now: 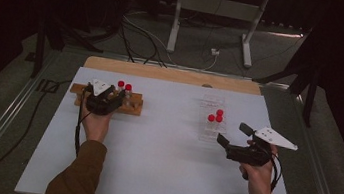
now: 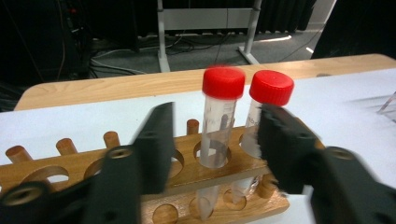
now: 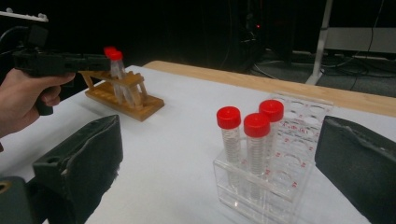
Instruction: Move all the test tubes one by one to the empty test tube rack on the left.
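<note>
The left gripper (image 2: 215, 140) is standing open around a red-capped tube (image 2: 219, 121) in the wooden rack (image 2: 187, 175), near the table's far left corner; the right gripper (image 3: 219, 163) is gaping wide, holding nothing.

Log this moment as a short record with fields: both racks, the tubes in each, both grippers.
wooden rack: left part of the white table, holds two red-capped tubes
clear plastic rack: right part of the table, holds three red-capped tubes
left gripper: at the wooden rack, jaws apart on either side of the nearer tube, pads not touching it
right gripper: jaws wide open, pointed at the clear rack, apart from it, nothing between them
</note>
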`<state>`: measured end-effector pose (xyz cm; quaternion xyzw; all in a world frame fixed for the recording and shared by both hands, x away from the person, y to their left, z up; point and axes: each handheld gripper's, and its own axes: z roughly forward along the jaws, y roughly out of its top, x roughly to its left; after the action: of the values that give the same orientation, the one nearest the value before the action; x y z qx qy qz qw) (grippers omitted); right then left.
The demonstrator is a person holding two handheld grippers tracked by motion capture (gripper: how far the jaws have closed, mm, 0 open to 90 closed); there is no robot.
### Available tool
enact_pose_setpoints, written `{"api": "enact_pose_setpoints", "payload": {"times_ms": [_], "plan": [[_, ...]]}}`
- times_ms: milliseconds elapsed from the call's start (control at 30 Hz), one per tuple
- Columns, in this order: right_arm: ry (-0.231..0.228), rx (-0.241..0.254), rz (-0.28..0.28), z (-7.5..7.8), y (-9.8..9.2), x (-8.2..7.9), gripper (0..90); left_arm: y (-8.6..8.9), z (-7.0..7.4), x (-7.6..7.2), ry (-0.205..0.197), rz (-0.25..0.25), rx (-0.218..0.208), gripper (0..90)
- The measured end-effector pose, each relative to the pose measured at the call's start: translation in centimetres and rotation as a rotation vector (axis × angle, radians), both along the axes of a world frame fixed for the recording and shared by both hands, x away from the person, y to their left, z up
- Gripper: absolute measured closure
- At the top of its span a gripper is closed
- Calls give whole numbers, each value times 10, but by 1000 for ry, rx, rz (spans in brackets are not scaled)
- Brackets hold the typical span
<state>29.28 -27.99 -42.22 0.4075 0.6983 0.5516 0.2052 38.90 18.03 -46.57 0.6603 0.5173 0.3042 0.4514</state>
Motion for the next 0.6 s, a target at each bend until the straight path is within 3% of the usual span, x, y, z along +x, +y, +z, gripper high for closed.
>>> {"api": "enact_pose_setpoints", "payload": {"times_ms": [267, 467, 600], "plan": [[1, -3, 0, -1, 2, 1, 10, 4, 5, -4, 1, -21, -36, 368], [3, 0, -5, -1, 1, 1, 10, 7, 13, -12, -9, -29, -49, 206], [5, -1, -7, -2, 1, 1, 10, 9, 20, -20, -20, -44, -54, 165]]}}
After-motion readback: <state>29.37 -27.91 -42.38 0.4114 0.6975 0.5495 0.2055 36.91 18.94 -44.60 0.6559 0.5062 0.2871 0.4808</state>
